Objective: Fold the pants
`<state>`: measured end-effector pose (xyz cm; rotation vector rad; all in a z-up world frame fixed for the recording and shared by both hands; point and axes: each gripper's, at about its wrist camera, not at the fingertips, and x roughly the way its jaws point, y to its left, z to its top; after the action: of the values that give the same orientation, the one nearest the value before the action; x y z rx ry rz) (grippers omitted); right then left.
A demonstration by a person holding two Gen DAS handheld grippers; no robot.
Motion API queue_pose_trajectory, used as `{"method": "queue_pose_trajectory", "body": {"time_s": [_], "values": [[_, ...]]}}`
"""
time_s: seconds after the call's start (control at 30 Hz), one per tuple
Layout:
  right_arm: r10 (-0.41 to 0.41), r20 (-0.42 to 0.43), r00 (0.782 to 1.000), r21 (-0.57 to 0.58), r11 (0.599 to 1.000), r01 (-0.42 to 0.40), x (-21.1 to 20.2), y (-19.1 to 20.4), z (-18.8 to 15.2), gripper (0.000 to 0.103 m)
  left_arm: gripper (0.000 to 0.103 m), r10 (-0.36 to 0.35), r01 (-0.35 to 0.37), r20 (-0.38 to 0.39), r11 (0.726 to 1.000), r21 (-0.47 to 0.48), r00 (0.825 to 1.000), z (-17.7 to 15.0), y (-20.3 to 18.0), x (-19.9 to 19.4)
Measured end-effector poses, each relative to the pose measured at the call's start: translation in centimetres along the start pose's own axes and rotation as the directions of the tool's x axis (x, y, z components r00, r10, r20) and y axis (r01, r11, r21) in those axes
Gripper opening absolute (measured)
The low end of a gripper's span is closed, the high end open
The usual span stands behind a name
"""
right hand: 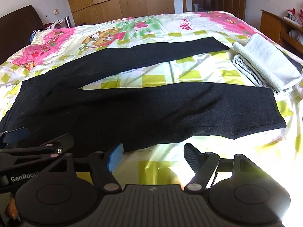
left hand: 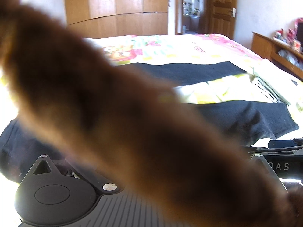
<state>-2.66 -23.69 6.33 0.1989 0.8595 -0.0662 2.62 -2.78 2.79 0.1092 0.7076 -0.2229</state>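
Black pants (right hand: pixel 132 109) lie flat on the patterned bedsheet (right hand: pixel 189 70), waist to the left and both legs spread out to the right. My right gripper (right hand: pixel 154 156) hovers over bare sheet just in front of the near leg, open, with nothing between its blue pad (right hand: pixel 115 157) and its black pad (right hand: pixel 193 155). My left gripper (right hand: pixel 28 140) juts in at the lower left, over the pants near the waist; its jaws are not clear. In the left wrist view a blurred brown shape (left hand: pixel 113 104), very close to the lens, hides the fingers; the pants (left hand: pixel 246 117) show behind it.
A stack of folded white and grey cloth (right hand: pixel 265 66) sits on the bed by the leg ends. A dark headboard (right hand: pixel 17 30) stands at the left, a wooden wardrobe (right hand: pixel 121 0) behind the bed, and a wooden shelf (right hand: pixel 280 28) at the right.
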Motion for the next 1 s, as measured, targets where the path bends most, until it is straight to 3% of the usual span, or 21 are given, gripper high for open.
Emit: {"method": "queue_pose_trajectory", "body": {"time_s": [0.1, 0.27, 0.47, 0.57, 0.7, 0.8, 0.83, 0.87, 0.93, 1.0], "values": [[-0.011, 0.002, 1.0, 0.07, 0.997, 0.011, 0.1, -2.9, 0.5, 0.083, 0.103, -0.065, 0.065, -0.016, 0.997, 0.031, 0.998, 0.9, -1.6, 1.4], [-0.102, 0.001, 0.995, 0.195, 0.976, 0.1, -0.4, -9.4, 0.6, 0.083, 0.103, -0.162, 0.163, -0.009, 0.982, 0.093, 0.987, 2.6, -5.3, 3.3], [-0.136, -0.018, 0.99, 0.412, 0.902, 0.132, 0.5, -17.1, 0.6, 0.083, 0.103, -0.246, 0.244, -0.005, 0.96, 0.139, 0.969, 3.7, -9.0, 5.6], [-0.116, -0.015, 0.993, 0.491, 0.864, 0.109, 1.8, -19.6, 0.7, 0.083, 0.103, -0.257, 0.256, -0.014, 0.952, 0.169, 0.966, 3.7, -10.6, 6.5], [-0.108, 0.062, 0.992, 0.555, 0.83, 0.056, 2.8, -21.6, 1.1, 0.08, 0.103, -0.265, 0.266, -0.031, 0.941, 0.21, 0.964, 3.5, -12.2, 7.6], [-0.115, 0.086, 0.99, 0.605, 0.795, 0.04, 3.5, -22.7, 1.4, 0.055, 0.103, -0.266, 0.269, -0.043, 0.937, 0.224, 0.963, 3.4, -13.0, 8.0], [-0.11, 0.08, 0.991, 0.607, 0.794, 0.039, 3.9, -23.0, 1.5, 0.037, 0.103, -0.268, 0.272, -0.047, 0.935, 0.228, 0.962, 3.4, -13.2, 8.0], [-0.084, 0.079, 0.993, 0.612, 0.791, 0.018, 4.2, -23.4, 1.6, 0.028, 0.103, -0.27, 0.274, -0.051, 0.933, 0.233, 0.962, 3.5, -13.5, 8.2], [-0.032, 0.104, 0.994, 0.633, 0.773, -0.042, 3.9, -24.3, 2.1, 0.023, 0.103, -0.267, 0.274, -0.059, 0.929, 0.251, 0.962, 3.5, -14.1, 8.5], [-0.046, 0.179, 0.983, 0.605, 0.793, -0.073, 2.0, -24.7, 3.4, 0.022, 0.103, -0.263, 0.271, -0.066, 0.925, 0.265, 0.963, 3.6, -14.6, 8.7]]}}
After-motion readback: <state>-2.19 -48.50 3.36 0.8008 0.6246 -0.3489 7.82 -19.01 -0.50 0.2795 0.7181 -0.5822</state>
